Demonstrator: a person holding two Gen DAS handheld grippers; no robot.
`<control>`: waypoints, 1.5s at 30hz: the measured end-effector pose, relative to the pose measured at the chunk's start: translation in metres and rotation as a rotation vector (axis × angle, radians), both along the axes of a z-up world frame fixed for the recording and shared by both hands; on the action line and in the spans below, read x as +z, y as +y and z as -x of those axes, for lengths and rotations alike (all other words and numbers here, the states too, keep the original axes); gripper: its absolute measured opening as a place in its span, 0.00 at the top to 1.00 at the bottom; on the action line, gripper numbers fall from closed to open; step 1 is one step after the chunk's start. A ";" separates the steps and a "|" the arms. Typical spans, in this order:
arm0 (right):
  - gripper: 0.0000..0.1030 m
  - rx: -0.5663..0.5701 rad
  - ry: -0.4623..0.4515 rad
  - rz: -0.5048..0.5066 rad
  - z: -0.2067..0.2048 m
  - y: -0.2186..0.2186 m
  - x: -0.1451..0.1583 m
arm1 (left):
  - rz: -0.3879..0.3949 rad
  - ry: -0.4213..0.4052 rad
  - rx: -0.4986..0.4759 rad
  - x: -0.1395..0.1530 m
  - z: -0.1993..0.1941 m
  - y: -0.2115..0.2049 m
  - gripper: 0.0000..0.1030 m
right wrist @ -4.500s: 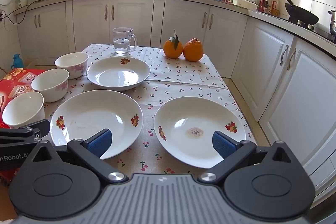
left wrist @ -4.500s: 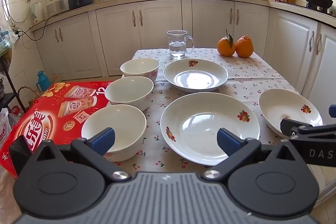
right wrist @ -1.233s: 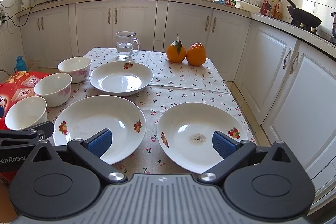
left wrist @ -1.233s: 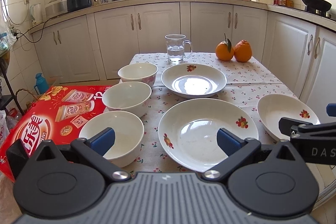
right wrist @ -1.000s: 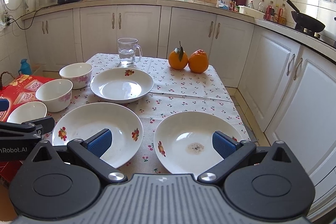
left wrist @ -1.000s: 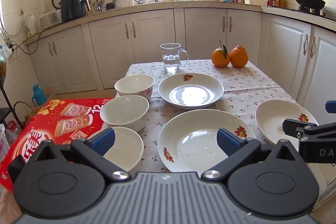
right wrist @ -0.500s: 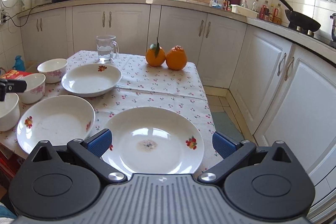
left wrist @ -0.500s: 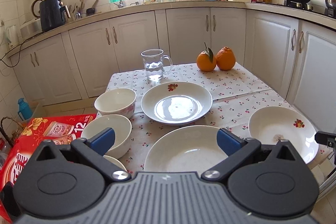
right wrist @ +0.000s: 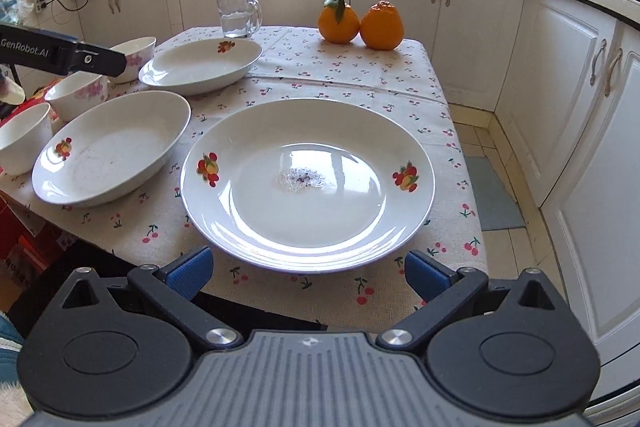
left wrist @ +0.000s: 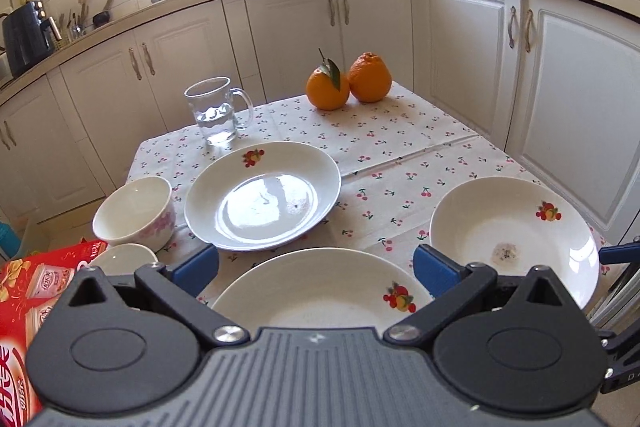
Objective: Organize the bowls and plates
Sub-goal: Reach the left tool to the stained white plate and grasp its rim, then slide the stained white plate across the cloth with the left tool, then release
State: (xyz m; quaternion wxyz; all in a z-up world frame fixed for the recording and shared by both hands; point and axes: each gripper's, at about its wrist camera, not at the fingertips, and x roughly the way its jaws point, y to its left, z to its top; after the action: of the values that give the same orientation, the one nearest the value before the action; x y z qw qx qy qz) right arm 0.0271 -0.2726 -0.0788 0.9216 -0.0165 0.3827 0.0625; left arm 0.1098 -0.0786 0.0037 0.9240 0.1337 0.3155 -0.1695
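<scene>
Three white plates with fruit prints lie on the cherry-print tablecloth: a far plate (left wrist: 262, 195), a near plate (left wrist: 320, 291) and a right plate (left wrist: 512, 239) with a speckled stain. My left gripper (left wrist: 315, 269) hangs open above the near plate's far part, holding nothing. My right gripper (right wrist: 307, 273) stands open at the near rim of the stained plate (right wrist: 308, 183), not touching it. Three white bowls (right wrist: 76, 93) stand in a row at the table's left side. One of the left gripper's fingers (right wrist: 64, 57) reaches in over them.
A glass mug of water (left wrist: 216, 111) and two oranges (left wrist: 348, 87) stand at the table's far end. A red carton (left wrist: 24, 307) sits beside the table on the left. White cabinets (right wrist: 560, 87) close in on the right, beyond a strip of tiled floor.
The right gripper has swung right and closed in, so the stained plate now lies centred before it. The left gripper has moved forward and turned right, hiding most of the near bowls.
</scene>
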 end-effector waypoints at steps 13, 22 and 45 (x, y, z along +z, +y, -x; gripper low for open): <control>0.00 0.065 0.034 -0.009 -0.020 -0.011 -0.021 | -0.022 0.179 -0.256 -0.024 -0.040 -0.070 0.01; 0.00 0.098 -0.060 -0.021 -0.008 -0.019 -0.027 | -0.070 0.309 -0.422 -0.043 -0.072 -0.114 0.01; 0.07 0.132 -0.058 -0.013 -0.011 -0.017 -0.023 | -0.120 0.464 -0.572 -0.068 -0.107 -0.149 0.34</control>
State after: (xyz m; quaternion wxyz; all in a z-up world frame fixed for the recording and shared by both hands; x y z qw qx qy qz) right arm 0.0376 -0.2895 -0.1021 0.9264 -0.0373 0.3533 0.1250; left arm 0.2168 -0.2273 -0.0642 0.7336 0.2286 0.4757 -0.4280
